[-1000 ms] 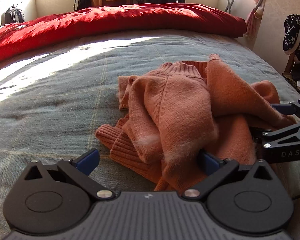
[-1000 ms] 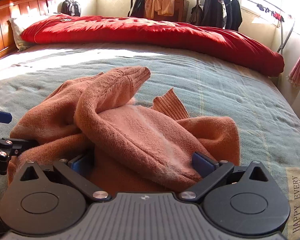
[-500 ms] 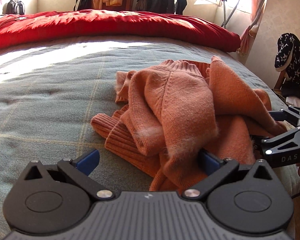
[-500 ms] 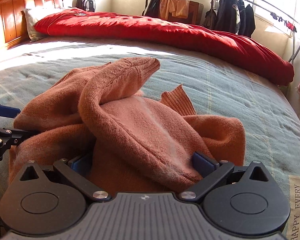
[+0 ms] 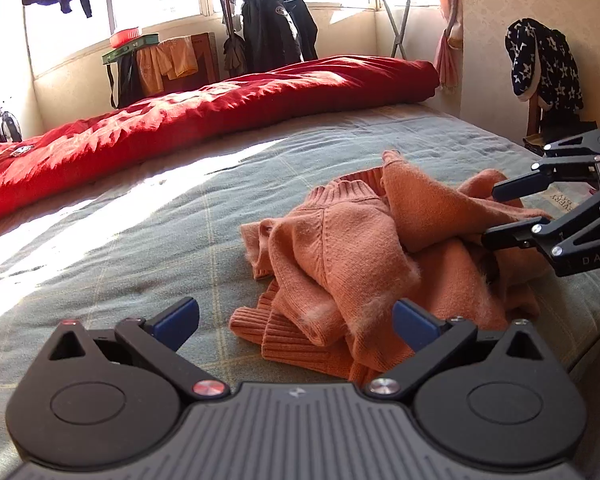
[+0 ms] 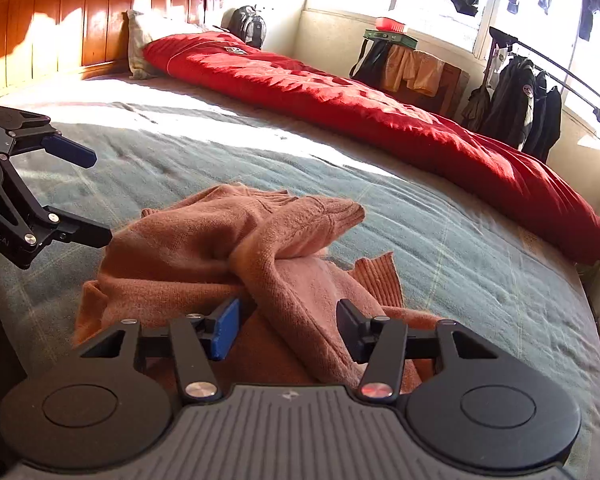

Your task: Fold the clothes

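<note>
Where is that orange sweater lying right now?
The orange sweater lies crumpled on the grey-green bedspread, near the bed's front edge, between both grippers, with the red duvet behind.

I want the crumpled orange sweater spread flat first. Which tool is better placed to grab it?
Probably the right tool: its open fingers straddle a fold of the orange sweater. The left tool, also open, has only its right finger at the sweater's edge.

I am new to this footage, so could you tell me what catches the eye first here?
A crumpled orange sweater lies near the bed's front edge, with the open left gripper and right gripper on either side. Behind it, a long red duvet stretches along the far side.
</note>
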Motion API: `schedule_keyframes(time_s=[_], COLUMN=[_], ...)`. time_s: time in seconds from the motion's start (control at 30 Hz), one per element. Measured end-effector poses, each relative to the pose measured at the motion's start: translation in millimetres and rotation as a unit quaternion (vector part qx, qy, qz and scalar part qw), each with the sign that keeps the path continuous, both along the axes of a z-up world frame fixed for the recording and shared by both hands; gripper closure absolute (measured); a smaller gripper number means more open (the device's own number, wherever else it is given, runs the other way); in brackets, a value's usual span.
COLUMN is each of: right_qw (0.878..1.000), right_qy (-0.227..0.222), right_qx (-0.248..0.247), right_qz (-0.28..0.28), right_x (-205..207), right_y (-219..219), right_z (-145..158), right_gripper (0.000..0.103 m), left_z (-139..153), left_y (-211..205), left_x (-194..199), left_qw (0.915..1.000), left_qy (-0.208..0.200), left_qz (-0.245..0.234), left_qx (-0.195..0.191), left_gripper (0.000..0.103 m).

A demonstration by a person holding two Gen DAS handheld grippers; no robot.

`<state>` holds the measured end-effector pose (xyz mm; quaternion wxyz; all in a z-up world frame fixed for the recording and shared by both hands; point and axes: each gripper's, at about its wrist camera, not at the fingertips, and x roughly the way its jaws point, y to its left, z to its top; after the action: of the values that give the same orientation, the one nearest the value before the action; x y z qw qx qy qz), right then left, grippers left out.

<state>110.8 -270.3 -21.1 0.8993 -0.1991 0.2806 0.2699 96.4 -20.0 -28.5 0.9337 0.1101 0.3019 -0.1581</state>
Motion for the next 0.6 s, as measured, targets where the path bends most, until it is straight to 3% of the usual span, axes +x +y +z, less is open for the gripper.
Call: schedule_keyframes(time_s=[0.17,0.3,0.5,0.6], right_qw=[1.0,0.996,0.988,0.989], right_qy=[0.002,-0.028,-0.051,-0.018], right_qx=[-0.02,-0.084,-0.112,-0.08], right_qz=[0.006,-0.008,-0.091,-0.123], right_x=[7,14,37,58], right_y=[20,31,-3,-35], right_z=[-1,-11,1,2], right_gripper=[0.05,0.05,0.049,0.049], left_z=[1,-3,-5,-6], left_y=[3,4,4,4], left_x=[5,6,9,11], left_qw=[0.9998,0.9997,0.9993,0.9989], left_qy=[0.012,0.018,0.028,0.033], left_qz=[-0.007,-0.011,-0.015,-0.018], left_qx=[-0.011,-0.009,-0.022,-0.029], left_gripper=[0.001,0.001,0.001,0.001])
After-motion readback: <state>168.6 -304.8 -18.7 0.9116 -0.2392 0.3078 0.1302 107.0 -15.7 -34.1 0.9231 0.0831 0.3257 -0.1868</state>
